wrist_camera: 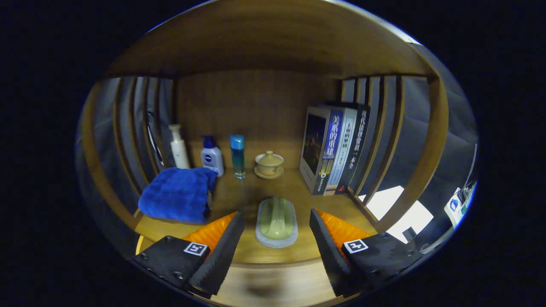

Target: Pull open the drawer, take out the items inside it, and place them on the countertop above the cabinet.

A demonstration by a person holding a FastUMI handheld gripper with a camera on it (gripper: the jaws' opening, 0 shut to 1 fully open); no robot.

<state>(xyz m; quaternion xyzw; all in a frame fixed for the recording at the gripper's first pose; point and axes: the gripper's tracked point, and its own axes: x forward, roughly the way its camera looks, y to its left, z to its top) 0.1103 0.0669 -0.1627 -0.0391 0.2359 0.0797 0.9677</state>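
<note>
My gripper (276,238) hovers, jaws wide and empty, either side of a pale green dish (276,221) on the tabletop (251,192); a blue towel (179,194) partly hides the bottles behind.

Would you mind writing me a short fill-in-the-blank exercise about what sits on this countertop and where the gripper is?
1. The gripper has its fingers ____, with the pale green dish lying between them untouched.
2. The folded towel beside the white pump bottle is ____ in colour.
3. The lidded cup rests on a ____.
4. The books stand ____ against the slatted side.

Missing words: open; blue; saucer; upright
</note>
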